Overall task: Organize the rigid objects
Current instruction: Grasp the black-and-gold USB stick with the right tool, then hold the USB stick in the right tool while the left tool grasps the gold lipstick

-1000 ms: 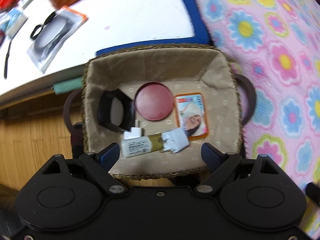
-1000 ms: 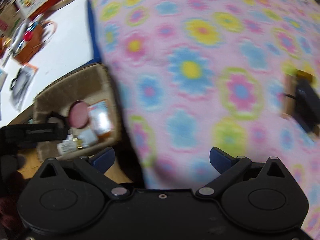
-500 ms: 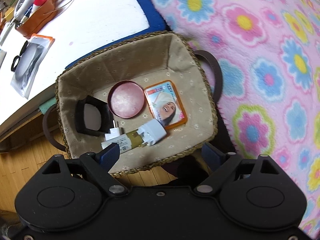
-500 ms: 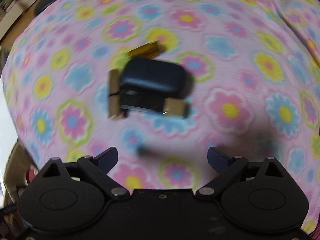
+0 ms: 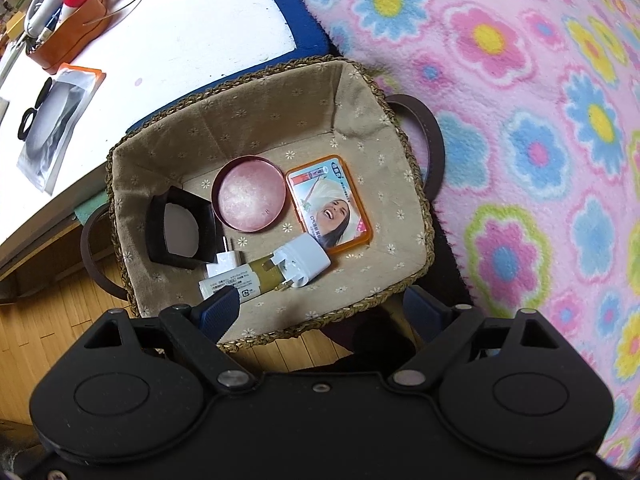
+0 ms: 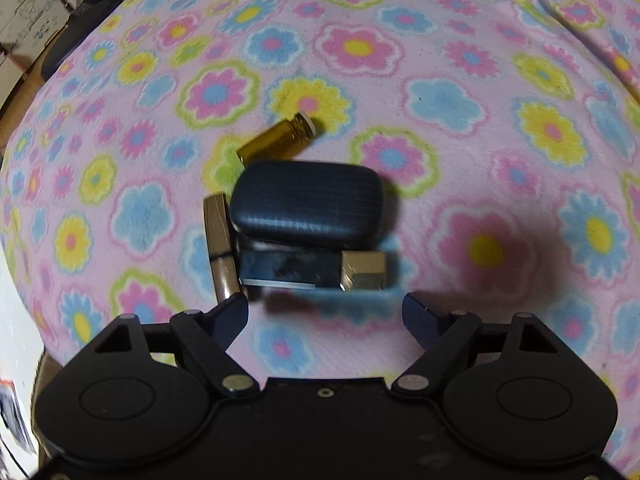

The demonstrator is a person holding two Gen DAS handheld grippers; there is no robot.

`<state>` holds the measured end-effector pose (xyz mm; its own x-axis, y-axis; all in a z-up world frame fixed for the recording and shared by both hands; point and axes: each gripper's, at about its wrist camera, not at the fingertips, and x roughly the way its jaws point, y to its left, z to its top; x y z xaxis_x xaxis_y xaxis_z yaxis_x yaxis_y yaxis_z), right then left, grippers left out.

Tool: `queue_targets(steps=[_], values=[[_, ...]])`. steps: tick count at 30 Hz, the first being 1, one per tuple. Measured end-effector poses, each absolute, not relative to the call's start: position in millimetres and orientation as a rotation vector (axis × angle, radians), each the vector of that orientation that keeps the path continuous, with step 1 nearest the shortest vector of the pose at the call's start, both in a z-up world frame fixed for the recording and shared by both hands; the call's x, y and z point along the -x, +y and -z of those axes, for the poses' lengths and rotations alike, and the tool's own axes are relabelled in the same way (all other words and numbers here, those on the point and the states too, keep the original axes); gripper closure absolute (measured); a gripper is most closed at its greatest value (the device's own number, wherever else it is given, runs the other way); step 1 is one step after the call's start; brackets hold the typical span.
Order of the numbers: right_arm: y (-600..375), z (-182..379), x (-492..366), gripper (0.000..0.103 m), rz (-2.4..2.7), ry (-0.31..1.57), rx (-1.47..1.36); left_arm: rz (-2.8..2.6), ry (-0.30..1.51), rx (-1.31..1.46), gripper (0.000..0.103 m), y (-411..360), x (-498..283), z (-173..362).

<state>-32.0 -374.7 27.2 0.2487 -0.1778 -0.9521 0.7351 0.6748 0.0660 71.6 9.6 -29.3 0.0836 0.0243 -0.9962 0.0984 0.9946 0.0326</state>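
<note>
In the left wrist view a woven basket (image 5: 420, 208) with beige lining holds a round pink tin (image 5: 248, 200), an orange-rimmed card case (image 5: 330, 204), a black square box (image 5: 180, 232), a white plug (image 5: 304, 260) and a white-and-olive tube (image 5: 240, 282). My left gripper (image 5: 322, 312) is open and empty above the basket's near rim. In the right wrist view a dark blue case (image 6: 308, 204), an amber vial (image 6: 278, 142), a gold tube (image 6: 220, 240) and a black-and-gold box (image 6: 316, 270) lie on the flowered blanket (image 6: 480, 120). My right gripper (image 6: 326, 320) is open, just short of them.
A white desk (image 5: 180, 32) lies beyond the basket, with a brown pen holder (image 5: 68, 36) and a packet with black rings (image 5: 56, 120). Wooden floor (image 5: 52, 320) shows at the lower left. The flowered blanket (image 5: 540, 120) lies right of the basket.
My right gripper swung from the basket side across the blanket and closed in on the cluster of objects. My left gripper rose and shifted over the basket. Both stayed open.
</note>
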Motion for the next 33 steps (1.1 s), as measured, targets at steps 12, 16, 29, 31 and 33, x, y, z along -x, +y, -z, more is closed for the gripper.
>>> queue_targets(steps=[12,16,29,31,33], values=[[-384.7,-26.7,29.1,0.019,0.722,1.119,-0.635,0.069,1.479,-0.121,0.016,4.6,-70.1,28.1],[-382.1,-28.1,31.6,0.019,0.752,1.106,-0.635,0.081,1.483,-0.128,0.016,2.2,-68.8,29.1],[-373.2,-21.1,22.9,0.021,0.796,1.156,-0.467,0.117,1.478,-0.105,0.017,3.6,-67.4,27.9],[-375.4,-22.9,27.7,0.021,0.770,1.163,-0.456,0.125,1.461,-0.107,0.017,2.9,-66.4,25.2],[-380.1,-25.2,37.6,0.021,0.759,1.165,-0.446,0.146,1.434,-0.125,0.017,-1.5,-64.5,20.5]])
